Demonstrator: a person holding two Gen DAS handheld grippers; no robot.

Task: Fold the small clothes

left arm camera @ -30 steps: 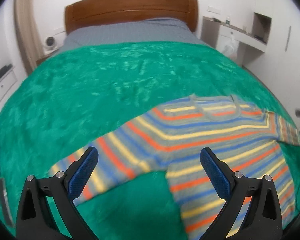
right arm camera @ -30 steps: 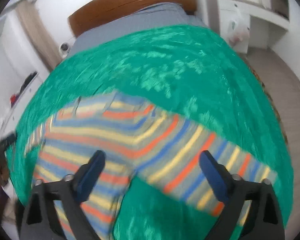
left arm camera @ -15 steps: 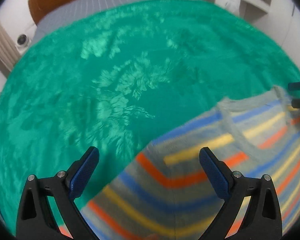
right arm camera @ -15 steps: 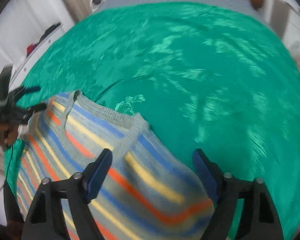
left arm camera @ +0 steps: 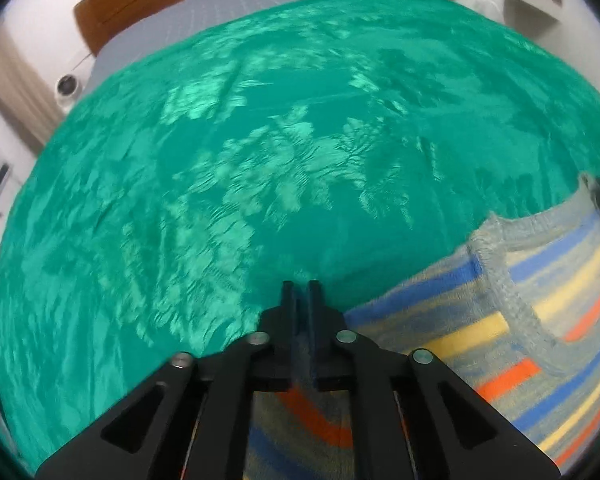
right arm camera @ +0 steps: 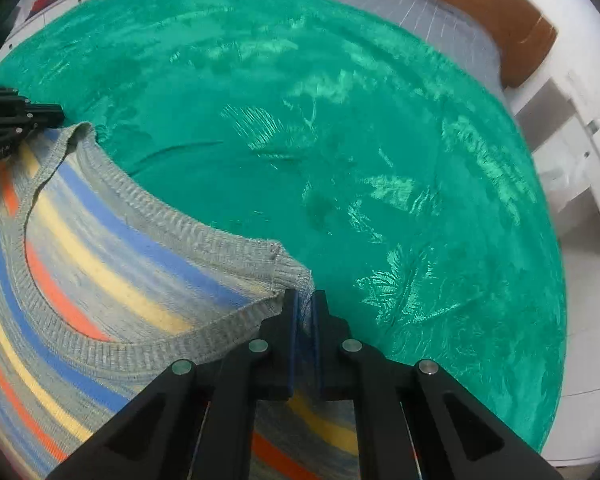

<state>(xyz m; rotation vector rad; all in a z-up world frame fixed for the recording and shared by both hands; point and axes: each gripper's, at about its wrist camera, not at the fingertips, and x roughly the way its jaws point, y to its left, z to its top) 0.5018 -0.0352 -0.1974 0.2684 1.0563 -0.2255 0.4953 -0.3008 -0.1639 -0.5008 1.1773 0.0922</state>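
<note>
A striped knit sweater (left arm camera: 520, 320) in grey, blue, yellow and orange lies flat on the green blanket (left arm camera: 260, 160), its grey ribbed neckline (right arm camera: 160, 208) facing the headboard. My left gripper (left arm camera: 302, 290) points down at the sweater's shoulder edge. Its jaws are closing, almost together, with knit fabric showing between and under them. My right gripper (right arm camera: 305, 300) is closing on the other end of the neckline, and grey ribbing is pinched between its blue pads. In the right wrist view the left gripper (right arm camera: 20, 116) sits at the far collar corner.
The green blanket (right arm camera: 360, 120) covers most of the bed, with grey sheet and a wooden headboard (left arm camera: 140, 8) beyond. A small white round device (left arm camera: 66, 86) stands beside the bed. White shelving (right arm camera: 572, 152) lines the wall past the bed's edge.
Both grippers came down to the sweater's top edge, one on each side of the neckline. Their jaws went from wide open to nearly together, with knit between them.
</note>
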